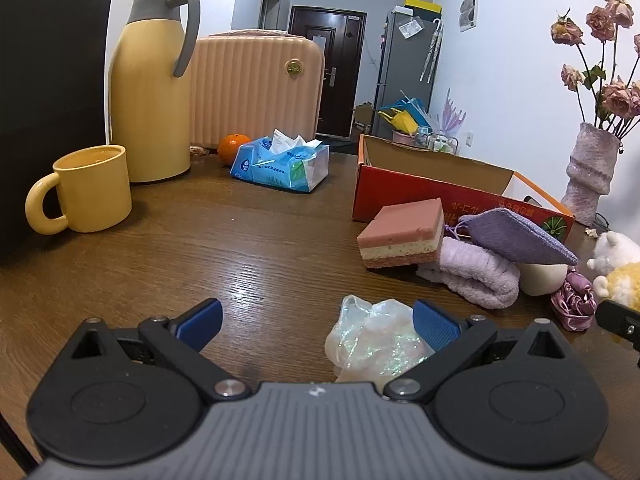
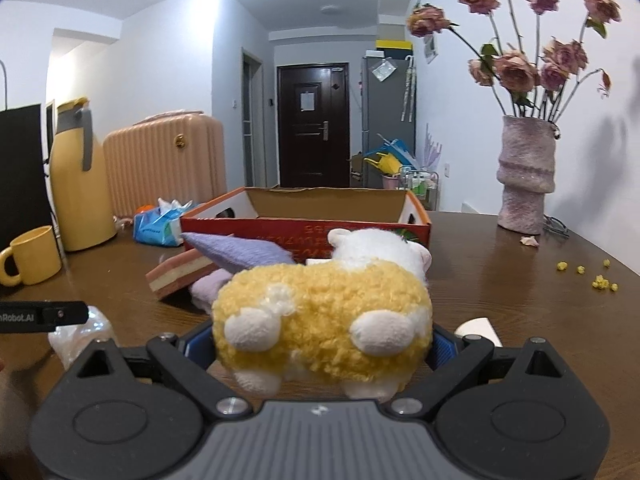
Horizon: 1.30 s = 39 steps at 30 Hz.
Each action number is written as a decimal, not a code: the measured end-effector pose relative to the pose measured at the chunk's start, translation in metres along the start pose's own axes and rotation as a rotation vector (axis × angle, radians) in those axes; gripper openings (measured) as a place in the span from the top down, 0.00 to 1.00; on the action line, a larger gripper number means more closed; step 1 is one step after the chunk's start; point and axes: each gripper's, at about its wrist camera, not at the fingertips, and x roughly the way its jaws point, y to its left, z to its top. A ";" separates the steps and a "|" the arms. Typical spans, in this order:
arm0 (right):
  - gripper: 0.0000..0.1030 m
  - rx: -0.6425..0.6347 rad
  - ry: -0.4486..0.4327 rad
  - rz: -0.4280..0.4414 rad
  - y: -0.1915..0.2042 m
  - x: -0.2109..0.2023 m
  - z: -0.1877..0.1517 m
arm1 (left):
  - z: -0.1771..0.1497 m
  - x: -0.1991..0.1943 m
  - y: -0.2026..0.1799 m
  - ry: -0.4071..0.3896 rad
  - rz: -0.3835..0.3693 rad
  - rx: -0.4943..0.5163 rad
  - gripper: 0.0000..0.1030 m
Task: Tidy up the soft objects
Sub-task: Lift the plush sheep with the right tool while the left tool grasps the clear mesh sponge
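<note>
The red cardboard box (image 2: 304, 227) sits open on the wooden table (image 1: 248, 248), and from my right wrist view I see only bare brown inner walls; its floor is hidden by the near wall, so I cannot tell what lies in it. The yellow mug (image 1: 86, 190) stands just beside the yellow thermos jug (image 1: 150, 84), and the vase (image 2: 526, 174) at the far right holds dried pink roses (image 2: 516, 68). The blue tissue pack (image 1: 282, 164) has tissues poking out of its top, with an orange (image 1: 232, 147) just behind it. My left gripper (image 1: 316, 326) has its fingers spread wide, with a crumpled iridescent plastic bag (image 1: 374, 336) lying between them, up against the right pad and clear of the left one. My right gripper (image 2: 318, 346) is closed narrow on the yellow and white plush toy (image 2: 324, 312), its blue pads pressed to both flanks. In front of the box the soft things lie heaped: a pink layered sponge (image 1: 402, 234), a lilac rolled towel (image 1: 474, 276) touching it, and a purple knitted cloth (image 1: 520, 236) draped on top. Only the left view shows the cream ball (image 1: 542, 278) and the mauve satin scrunchie (image 1: 574, 304) beside the towel; only the right view shows the small yellow bits (image 2: 600, 280) scattered near the table's right edge.
</note>
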 end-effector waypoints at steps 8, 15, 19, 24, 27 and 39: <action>0.05 0.041 -0.010 -0.031 -0.020 -0.004 -0.001 | -0.002 0.002 -0.010 0.005 -0.015 0.048 0.00; 0.04 0.052 -0.008 -0.035 -0.023 -0.004 -0.002 | -0.005 0.011 -0.024 0.039 -0.037 0.115 0.00; 0.04 0.049 -0.005 -0.031 -0.021 -0.003 -0.002 | -0.006 0.020 -0.032 0.068 -0.045 0.151 0.00; 0.04 0.046 -0.002 -0.027 -0.020 -0.003 -0.001 | -0.007 0.032 -0.039 0.104 -0.041 0.180 0.00; 0.04 0.044 0.000 -0.025 -0.020 -0.002 -0.001 | -0.008 0.036 -0.041 0.121 -0.044 0.193 0.00; 0.04 0.041 0.008 -0.026 -0.020 0.000 -0.001 | -0.008 0.035 -0.041 0.115 -0.046 0.196 0.00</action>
